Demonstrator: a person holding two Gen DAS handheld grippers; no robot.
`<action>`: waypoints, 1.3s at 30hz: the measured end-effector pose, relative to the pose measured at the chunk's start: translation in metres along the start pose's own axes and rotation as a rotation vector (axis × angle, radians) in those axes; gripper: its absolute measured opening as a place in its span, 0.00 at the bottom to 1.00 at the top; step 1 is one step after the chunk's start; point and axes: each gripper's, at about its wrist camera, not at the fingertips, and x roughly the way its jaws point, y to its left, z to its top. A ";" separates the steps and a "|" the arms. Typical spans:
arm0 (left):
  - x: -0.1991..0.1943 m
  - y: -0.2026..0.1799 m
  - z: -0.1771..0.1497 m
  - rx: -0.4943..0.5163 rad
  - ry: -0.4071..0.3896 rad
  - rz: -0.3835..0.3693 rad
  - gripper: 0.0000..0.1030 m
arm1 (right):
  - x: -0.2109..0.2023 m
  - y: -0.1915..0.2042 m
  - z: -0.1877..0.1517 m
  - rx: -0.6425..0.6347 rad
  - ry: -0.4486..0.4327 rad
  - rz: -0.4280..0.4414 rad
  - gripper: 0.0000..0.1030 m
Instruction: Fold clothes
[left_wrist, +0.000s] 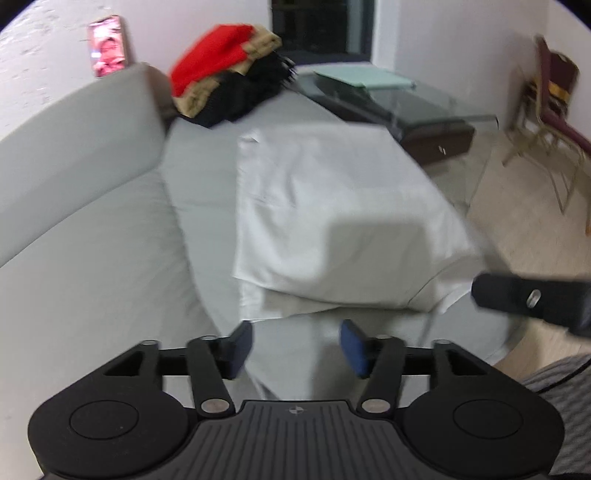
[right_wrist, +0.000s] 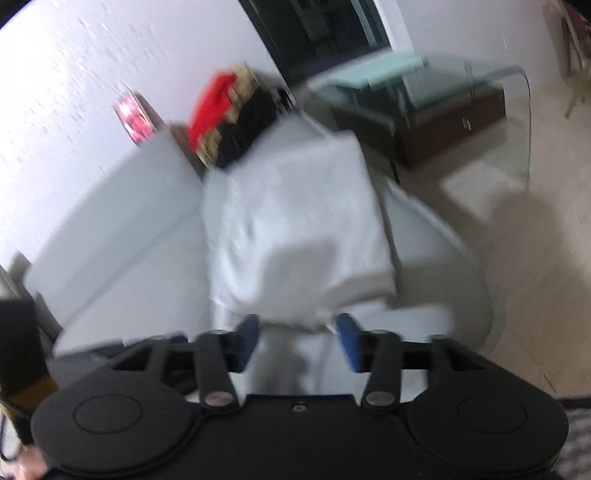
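Observation:
A white garment (left_wrist: 332, 221) lies folded into a rough rectangle on the grey sofa seat (left_wrist: 199, 177). It also shows, blurred, in the right wrist view (right_wrist: 295, 229). My left gripper (left_wrist: 295, 347) is open and empty, just short of the garment's near edge. My right gripper (right_wrist: 299, 341) is open and empty, also at the garment's near edge. A finger of the right gripper (left_wrist: 532, 299) shows at the right of the left wrist view, beside the garment's near right corner.
A pile of red, tan and black clothes (left_wrist: 225, 70) sits at the far end of the sofa. A glass table (left_wrist: 399, 92) stands beyond the sofa's right edge. A chair (left_wrist: 554, 103) stands at the far right. A phone (left_wrist: 109, 46) leans on the wall.

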 end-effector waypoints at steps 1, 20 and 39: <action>-0.012 0.002 0.001 -0.013 -0.013 -0.001 0.70 | -0.011 0.006 0.005 -0.002 -0.009 0.007 0.60; -0.111 -0.012 0.002 -0.073 -0.076 -0.021 0.98 | -0.101 0.055 0.027 -0.220 0.017 -0.138 0.94; -0.085 -0.022 -0.006 -0.046 -0.010 0.012 0.98 | -0.081 0.038 0.022 -0.242 0.082 -0.208 1.00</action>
